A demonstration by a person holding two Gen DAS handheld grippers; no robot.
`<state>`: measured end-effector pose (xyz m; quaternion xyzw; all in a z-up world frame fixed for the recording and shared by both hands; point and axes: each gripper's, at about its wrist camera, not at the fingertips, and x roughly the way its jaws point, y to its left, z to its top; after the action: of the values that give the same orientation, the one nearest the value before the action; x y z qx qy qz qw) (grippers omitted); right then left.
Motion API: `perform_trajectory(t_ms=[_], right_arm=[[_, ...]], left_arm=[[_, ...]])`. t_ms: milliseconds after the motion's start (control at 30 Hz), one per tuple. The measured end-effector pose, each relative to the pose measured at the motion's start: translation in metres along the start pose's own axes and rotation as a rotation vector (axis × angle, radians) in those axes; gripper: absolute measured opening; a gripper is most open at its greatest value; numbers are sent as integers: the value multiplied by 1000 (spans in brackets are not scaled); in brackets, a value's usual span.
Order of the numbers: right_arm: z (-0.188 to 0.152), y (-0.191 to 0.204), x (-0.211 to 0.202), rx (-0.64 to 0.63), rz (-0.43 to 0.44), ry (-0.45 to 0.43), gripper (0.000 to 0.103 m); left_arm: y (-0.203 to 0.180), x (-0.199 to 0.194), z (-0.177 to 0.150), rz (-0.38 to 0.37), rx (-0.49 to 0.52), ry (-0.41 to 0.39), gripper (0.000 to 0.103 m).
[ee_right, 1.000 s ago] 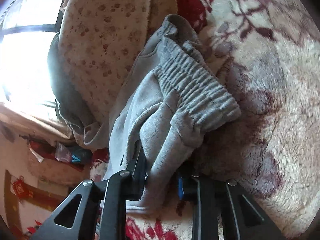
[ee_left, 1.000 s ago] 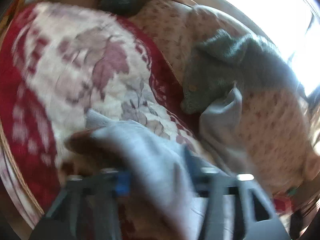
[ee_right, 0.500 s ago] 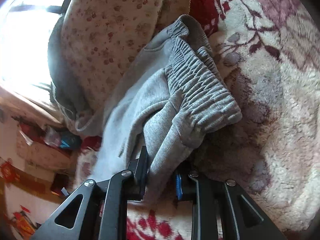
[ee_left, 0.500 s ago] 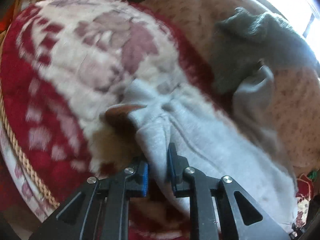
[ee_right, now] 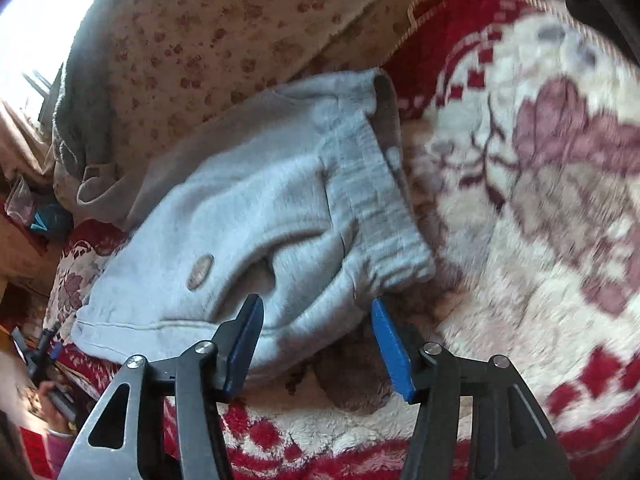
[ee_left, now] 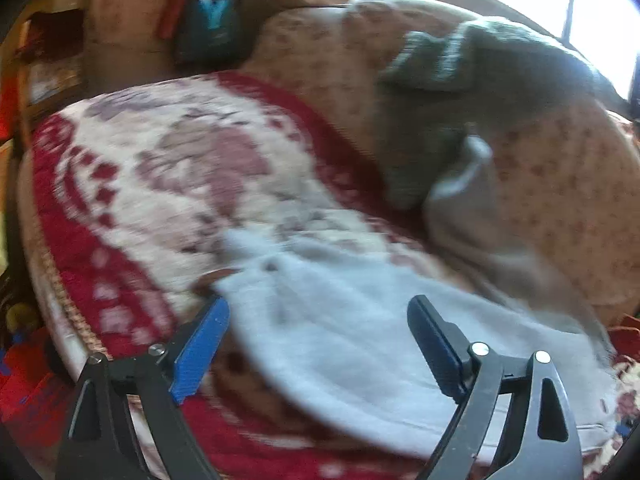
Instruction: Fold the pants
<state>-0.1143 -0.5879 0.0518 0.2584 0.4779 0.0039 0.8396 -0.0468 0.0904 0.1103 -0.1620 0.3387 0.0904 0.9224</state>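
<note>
Letting go now after pinching the grey pants (ee_right: 256, 216) a moment back: left gripper (ee_left: 318, 340) opening wide, right gripper (ee_right: 316, 340) opening about halfway, blue pads off the cloth on both. Hovering just above the near edge of the fabric, holding nothing. Lying bunched on the red-and-cream blanket (ee_right: 540, 208), waistband facing right, far end trailing up onto the floral cushion (ee_right: 208, 40).
</note>
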Motion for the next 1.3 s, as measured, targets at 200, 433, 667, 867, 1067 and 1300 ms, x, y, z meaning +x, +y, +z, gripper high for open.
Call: perform_trajectory(t_ms=[200, 433, 667, 867, 1067, 1300], right_arm=[[33, 34, 0, -140, 58, -20, 82], [96, 80, 43, -340, 80, -6, 86], [169, 112, 107, -464, 27, -19, 87], [200, 131, 157, -601, -33, 14, 90], [224, 144, 196, -734, -80, 57, 91], [226, 158, 232, -909, -84, 173, 90]], left_arm=[[-51, 24, 15, -113, 5, 60, 94], [-100, 60, 28, -154, 20, 127, 94], [-128, 91, 68, -178, 24, 139, 94], [-151, 124, 106, -180, 44, 136, 94], [-187, 162, 129, -147, 157, 153, 94], [-211, 200, 140, -87, 245, 160, 94]])
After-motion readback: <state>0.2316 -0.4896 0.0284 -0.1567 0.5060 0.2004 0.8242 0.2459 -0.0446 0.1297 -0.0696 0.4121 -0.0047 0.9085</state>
